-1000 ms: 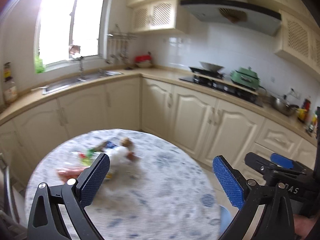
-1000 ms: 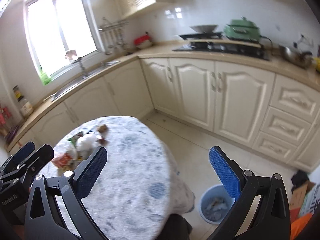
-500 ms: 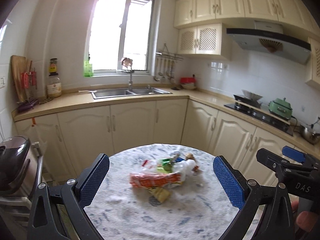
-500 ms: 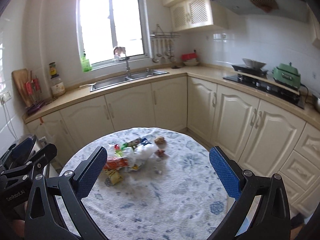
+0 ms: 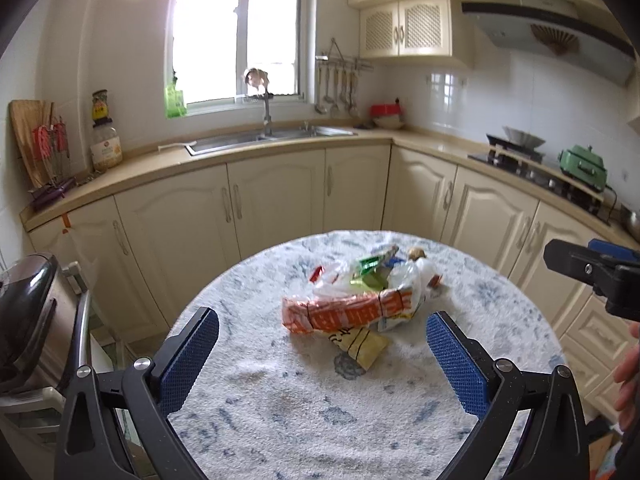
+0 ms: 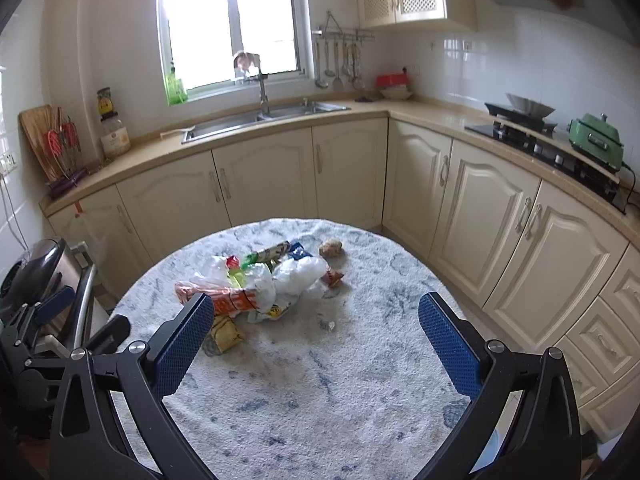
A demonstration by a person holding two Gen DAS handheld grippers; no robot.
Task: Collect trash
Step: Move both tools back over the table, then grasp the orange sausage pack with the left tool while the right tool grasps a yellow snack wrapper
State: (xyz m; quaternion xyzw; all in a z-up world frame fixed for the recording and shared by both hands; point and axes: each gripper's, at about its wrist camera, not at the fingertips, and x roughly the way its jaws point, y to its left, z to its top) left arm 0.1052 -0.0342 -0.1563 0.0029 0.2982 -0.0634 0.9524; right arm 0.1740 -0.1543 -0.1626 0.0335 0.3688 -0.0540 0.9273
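A pile of trash lies on the round table with its blue-and-white cloth: an orange wrapper, a yellow packet, clear plastic bags, green wrappers and a brown lump. My left gripper is open and empty, just short of the pile. In the right wrist view the orange wrapper, plastic bags, yellow packet, brown lump and a small red scrap show. My right gripper is open and empty, above the table.
Cream cabinets and a beige counter with a sink curve behind the table. A stove with a green pot is at the right. A steel bin stands left of the table. The right gripper's body is at the right edge.
Both views swung left from the floor and stove side to face the table squarely. The trash pile now sits centred between each gripper's fingers and looks closer. Both grippers stayed open.
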